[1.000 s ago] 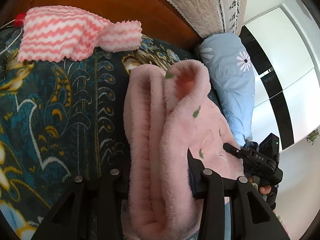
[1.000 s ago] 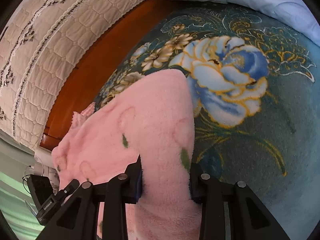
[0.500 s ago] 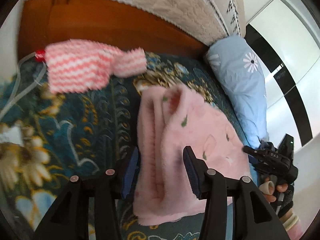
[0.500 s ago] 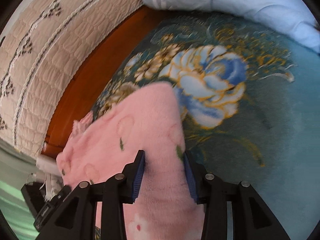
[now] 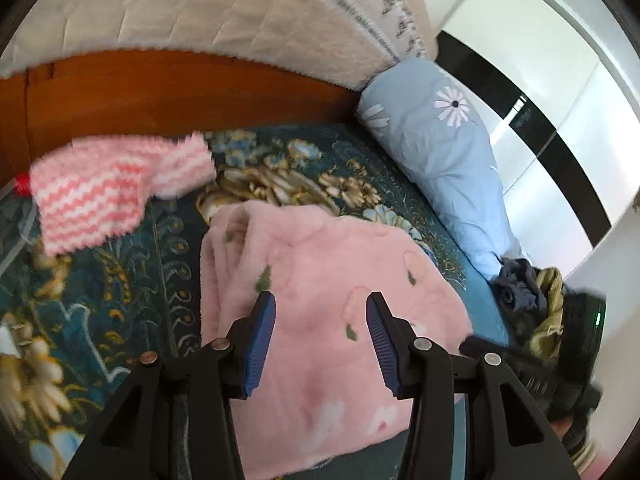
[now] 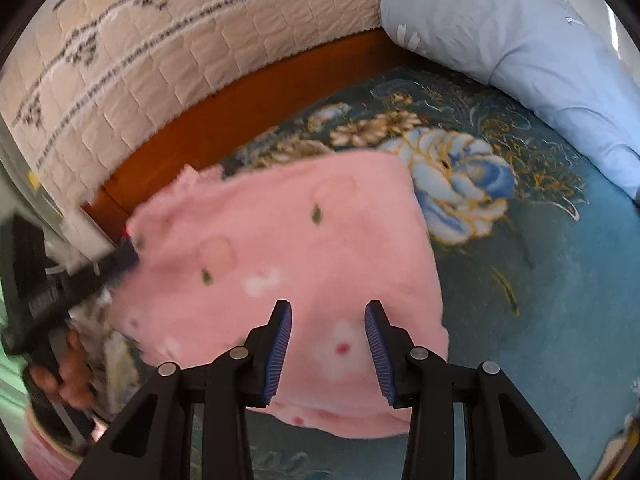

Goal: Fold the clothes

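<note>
Left gripper (image 5: 320, 314) and right gripper (image 6: 328, 320) spread wide, grasping nothing, above folded pink fleece (image 5: 320, 280). Fleece's near edge hidden behind black fingers (image 6: 280, 340). Striped knit (image 5: 100, 184) blurred.

Your left wrist camera looks down close over the pink garment (image 5: 320, 280) toward the headboard (image 5: 160, 92). Your right wrist camera faces that headboard (image 6: 240, 120) too, equally close. Both share the garment (image 6: 288, 248) and blue pillow (image 5: 436, 148).

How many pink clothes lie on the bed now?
2: the fluffy pink garment lies folded in the middle; the pink-and-white striped garment lies near the headboard. Others may be out of view.
</note>
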A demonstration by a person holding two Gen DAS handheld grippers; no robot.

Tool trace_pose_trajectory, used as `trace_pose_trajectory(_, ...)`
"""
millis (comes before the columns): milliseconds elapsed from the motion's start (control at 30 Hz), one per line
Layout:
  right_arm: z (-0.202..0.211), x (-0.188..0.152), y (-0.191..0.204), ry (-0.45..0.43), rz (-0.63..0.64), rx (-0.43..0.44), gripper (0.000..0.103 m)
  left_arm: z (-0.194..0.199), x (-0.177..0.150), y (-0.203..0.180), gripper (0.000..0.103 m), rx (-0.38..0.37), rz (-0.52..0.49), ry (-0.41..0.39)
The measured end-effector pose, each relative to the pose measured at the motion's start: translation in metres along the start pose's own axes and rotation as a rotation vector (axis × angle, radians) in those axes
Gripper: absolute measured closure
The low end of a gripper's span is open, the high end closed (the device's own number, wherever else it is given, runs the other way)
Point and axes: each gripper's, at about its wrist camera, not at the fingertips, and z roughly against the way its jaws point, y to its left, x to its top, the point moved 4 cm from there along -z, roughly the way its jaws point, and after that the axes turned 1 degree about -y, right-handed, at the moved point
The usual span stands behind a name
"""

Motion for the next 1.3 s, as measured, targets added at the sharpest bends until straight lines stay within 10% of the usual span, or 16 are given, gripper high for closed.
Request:
trace_pose_trajectory(467, -0.021, -0.018, -0.020, -0.005, -0.099, 0.022, 0.062, -0.024, -0.007, 0.027, 0.058, -0.025, 0.135, 0.079)
trace_pose_trajectory(700, 0.008, -0.025, -0.010, -0.064, -0.122, 0.010, 0.062, 0.035, -0.024, 0.016, 0.056, -0.081, 0.118, -0.023)
trace_pose_trajectory(1300, 0.024, -0.125, 0.021, -0.066, -0.117, -0.117, 0.060, 0.061, -0.156, -0.046, 0.051, 0.404, -0.061, -0.034)
